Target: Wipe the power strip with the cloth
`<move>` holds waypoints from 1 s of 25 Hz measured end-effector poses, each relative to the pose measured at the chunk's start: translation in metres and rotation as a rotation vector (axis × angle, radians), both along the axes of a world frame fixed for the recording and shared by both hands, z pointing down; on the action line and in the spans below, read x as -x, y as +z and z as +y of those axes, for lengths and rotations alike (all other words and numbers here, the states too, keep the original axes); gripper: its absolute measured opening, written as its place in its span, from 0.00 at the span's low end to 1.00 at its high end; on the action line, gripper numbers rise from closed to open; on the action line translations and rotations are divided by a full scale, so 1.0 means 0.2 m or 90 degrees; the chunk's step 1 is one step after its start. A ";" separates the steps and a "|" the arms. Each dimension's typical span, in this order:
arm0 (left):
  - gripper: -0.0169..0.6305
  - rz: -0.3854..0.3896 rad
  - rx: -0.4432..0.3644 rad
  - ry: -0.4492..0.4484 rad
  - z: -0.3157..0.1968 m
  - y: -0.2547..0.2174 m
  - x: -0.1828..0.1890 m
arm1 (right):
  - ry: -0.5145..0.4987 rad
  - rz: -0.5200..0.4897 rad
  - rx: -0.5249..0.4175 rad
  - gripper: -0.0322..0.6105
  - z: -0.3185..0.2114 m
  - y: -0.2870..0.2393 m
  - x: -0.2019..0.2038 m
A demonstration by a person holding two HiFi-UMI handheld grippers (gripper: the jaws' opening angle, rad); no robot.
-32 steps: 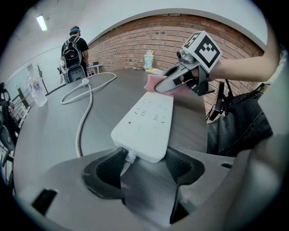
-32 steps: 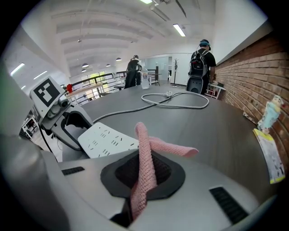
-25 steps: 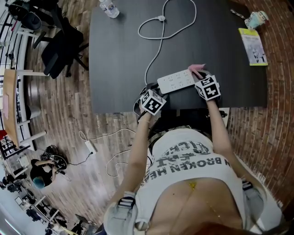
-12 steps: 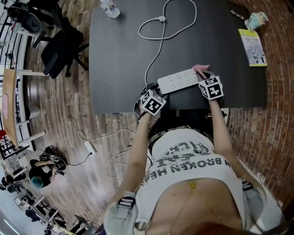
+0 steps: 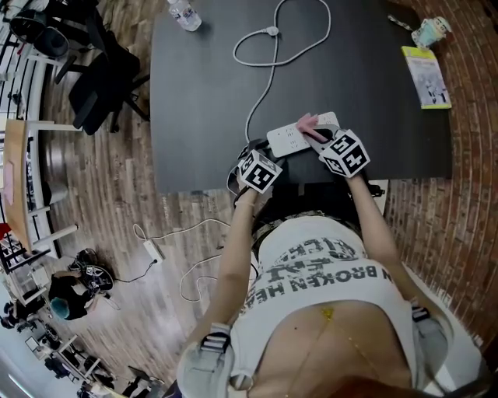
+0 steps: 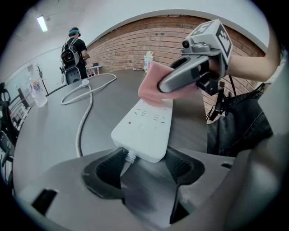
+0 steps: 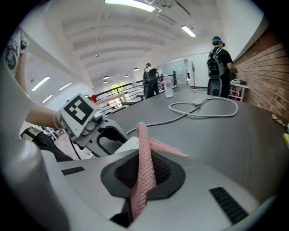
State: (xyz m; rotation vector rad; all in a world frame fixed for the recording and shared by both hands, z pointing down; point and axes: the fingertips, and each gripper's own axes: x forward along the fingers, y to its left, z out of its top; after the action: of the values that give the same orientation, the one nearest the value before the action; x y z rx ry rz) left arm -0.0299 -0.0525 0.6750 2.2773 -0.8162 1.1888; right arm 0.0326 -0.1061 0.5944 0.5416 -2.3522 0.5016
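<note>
The white power strip (image 5: 299,132) lies near the lower edge of the dark table (image 5: 202,93), just right of centre in the head view. Its cord (image 5: 268,78) loops towards the top of the frame. A pink cloth (image 5: 310,124) rests on the strip's middle, pinched between the clenched jaws of the right gripper (image 5: 323,138). The left gripper (image 5: 263,151) has its jaws closed around the strip's cord end (image 6: 144,131).

At the top of the table stands a bottle (image 5: 185,13); a booklet (image 5: 426,78) lies at upper right. The floor (image 5: 117,194) is wooden, an office chair (image 5: 101,78) stands at upper left, and the left gripper view shows a brick wall (image 6: 149,40) behind.

Both bare forearms reach up from the torso at the bottom of the frame, and the grippers are close together.
</note>
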 end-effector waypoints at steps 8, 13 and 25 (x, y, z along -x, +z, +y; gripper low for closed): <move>0.45 0.000 0.002 -0.001 0.01 0.00 -0.01 | -0.196 0.032 0.021 0.08 0.30 0.12 0.37; 0.45 0.000 0.001 -0.002 0.01 0.00 0.00 | -0.226 0.091 -0.010 0.08 0.33 0.18 0.41; 0.45 0.003 0.004 -0.001 0.00 0.00 0.00 | -0.191 0.083 -0.019 0.08 0.31 0.18 0.39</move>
State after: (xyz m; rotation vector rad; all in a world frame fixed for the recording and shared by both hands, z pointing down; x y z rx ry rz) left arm -0.0294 -0.0516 0.6752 2.2742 -0.8109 1.1830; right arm -0.0455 -0.0444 0.6312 0.2201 -2.2655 0.2849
